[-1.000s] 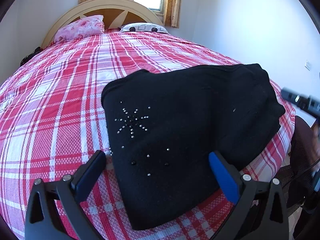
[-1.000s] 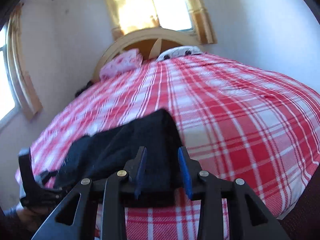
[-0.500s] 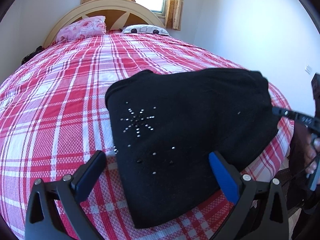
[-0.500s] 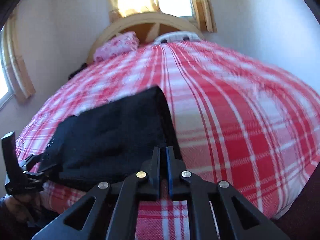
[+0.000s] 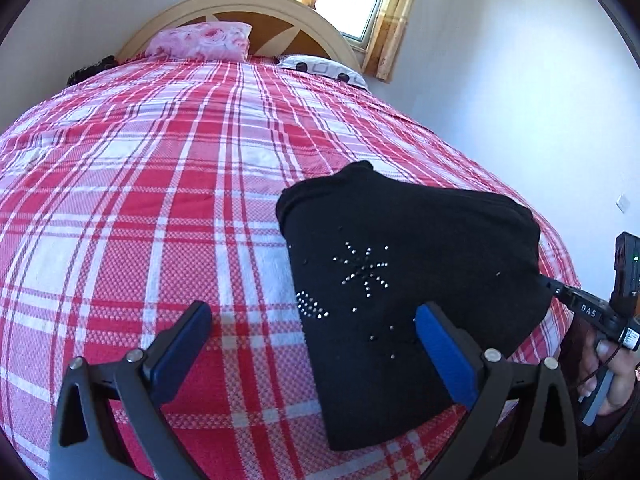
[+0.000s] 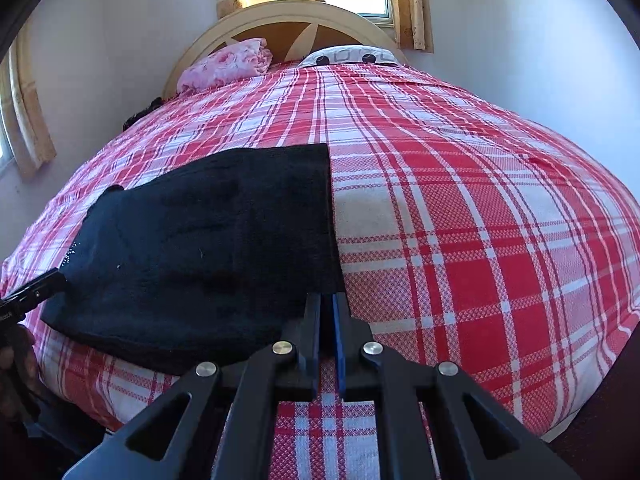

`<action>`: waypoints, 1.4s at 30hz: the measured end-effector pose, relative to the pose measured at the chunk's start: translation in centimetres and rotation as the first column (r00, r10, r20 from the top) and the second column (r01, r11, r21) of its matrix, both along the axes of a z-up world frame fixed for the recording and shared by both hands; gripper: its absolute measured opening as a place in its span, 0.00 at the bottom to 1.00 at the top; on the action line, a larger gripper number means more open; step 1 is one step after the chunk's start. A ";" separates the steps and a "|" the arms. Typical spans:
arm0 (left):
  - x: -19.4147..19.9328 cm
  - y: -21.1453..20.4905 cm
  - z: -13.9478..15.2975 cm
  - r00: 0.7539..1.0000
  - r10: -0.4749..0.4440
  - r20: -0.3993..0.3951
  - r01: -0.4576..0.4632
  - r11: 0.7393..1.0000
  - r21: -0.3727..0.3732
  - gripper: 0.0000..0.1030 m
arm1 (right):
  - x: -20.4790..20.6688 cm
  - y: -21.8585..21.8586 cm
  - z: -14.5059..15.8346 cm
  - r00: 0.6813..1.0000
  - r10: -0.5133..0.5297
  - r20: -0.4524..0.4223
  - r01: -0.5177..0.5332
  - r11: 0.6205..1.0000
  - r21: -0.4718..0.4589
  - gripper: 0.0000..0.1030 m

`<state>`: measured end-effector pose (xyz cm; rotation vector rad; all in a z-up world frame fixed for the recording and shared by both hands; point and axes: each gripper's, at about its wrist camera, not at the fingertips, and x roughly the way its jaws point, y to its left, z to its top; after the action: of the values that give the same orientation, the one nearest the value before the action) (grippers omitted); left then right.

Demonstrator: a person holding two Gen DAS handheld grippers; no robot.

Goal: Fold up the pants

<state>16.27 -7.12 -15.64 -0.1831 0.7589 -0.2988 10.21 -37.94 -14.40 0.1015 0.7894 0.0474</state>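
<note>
The black pants (image 5: 404,280) lie folded in a compact block on the red plaid bed, near its foot edge, with a rhinestone star on top. They also show in the right wrist view (image 6: 208,248). My left gripper (image 5: 312,332) is open, held above the pants' left edge, one finger over the bedspread and one over the fabric. My right gripper (image 6: 327,312) is shut at the pants' near right corner; its tips touch the edge, and I cannot tell whether fabric is pinched. It shows at the pants' right end in the left wrist view (image 5: 556,288).
The plaid bedspread (image 5: 140,208) covers the whole bed. A pink floral pillow (image 5: 200,40) and a white patterned pillow (image 5: 324,70) lie at the curved headboard (image 6: 296,16). Walls stand close on the right and the left. A window is behind the headboard.
My right gripper closed from slightly open to shut at the pants' corner. My left gripper shifted left, so the pants sit further right in its view.
</note>
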 end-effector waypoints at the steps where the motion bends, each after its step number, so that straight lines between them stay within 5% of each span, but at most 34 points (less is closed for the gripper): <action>1: 0.3 -0.3 0.0 1.000 -0.003 -0.007 0.003 1.000 0.020 1.00 | -0.1 -0.1 0.1 1.000 0.006 0.008 -0.006 1.000 0.008 0.06; 6: 0.7 -1.3 -0.4 1.000 -0.007 -0.024 0.010 0.994 0.111 1.00 | -0.4 -0.8 0.3 1.000 0.000 0.026 -0.002 0.997 0.077 0.08; 12: 0.5 -1.2 -0.5 1.000 -0.013 -0.020 0.015 0.993 0.116 1.00 | -0.4 -0.9 0.1 0.999 -0.010 0.034 0.007 0.996 0.089 0.10; 14: 0.5 -1.2 -0.5 1.000 -0.017 -0.019 0.020 0.993 0.115 1.00 | -0.6 -1.0 0.0 0.999 -0.024 0.039 0.020 0.996 0.088 0.17; 16: 0.5 -1.2 -0.5 1.000 -0.021 -0.019 0.023 0.994 0.111 1.00 | -0.9 -1.4 -0.1 0.997 -0.067 0.038 0.063 0.994 0.085 0.40; 18: 0.4 -1.2 -0.5 1.000 -0.025 -0.019 0.027 0.994 0.109 1.00 | -1.1 -2.3 -0.4 0.993 -0.110 0.035 0.106 0.988 0.110 0.49; 22: 0.2 -1.0 -0.5 0.999 -0.042 -0.017 0.043 0.994 0.100 1.00 | -1.1 -3.2 -0.6 0.993 -0.116 0.017 0.110 0.973 0.203 0.49; 29: -0.5 -0.8 -0.3 0.999 -0.047 -0.011 0.048 0.992 0.114 1.00 | -2.5 -0.9 2.8 0.977 -0.174 0.120 0.169 0.984 0.051 0.49; 33: -1.2 -0.9 -0.3 0.999 -0.040 0.003 0.040 0.991 0.127 1.00 | -3.1 1.9 7.5 0.965 -0.082 0.251 0.080 0.997 0.015 0.50; 35: -1.5 -1.0 -0.3 0.999 -0.040 0.015 0.037 0.990 0.137 1.00 | -1.8 3.6 8.6 0.970 0.005 0.245 -0.013 0.999 0.029 0.50; 38: -1.5 -1.1 -0.3 0.999 -0.043 0.023 0.039 0.989 0.142 1.00 | 2.3 7.0 9.1 0.971 0.177 0.158 -0.195 0.975 0.106 0.50; 42: -1.5 -0.7 -0.9 0.998 -0.049 0.029 0.045 0.991 0.127 1.00 | 9.3 12.9 7.2 0.928 0.372 0.002 -0.367 0.914 0.174 0.50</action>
<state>14.75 -7.81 -16.52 -0.0405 0.7484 -0.2968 19.47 -25.00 -7.24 0.1152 0.8269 0.4757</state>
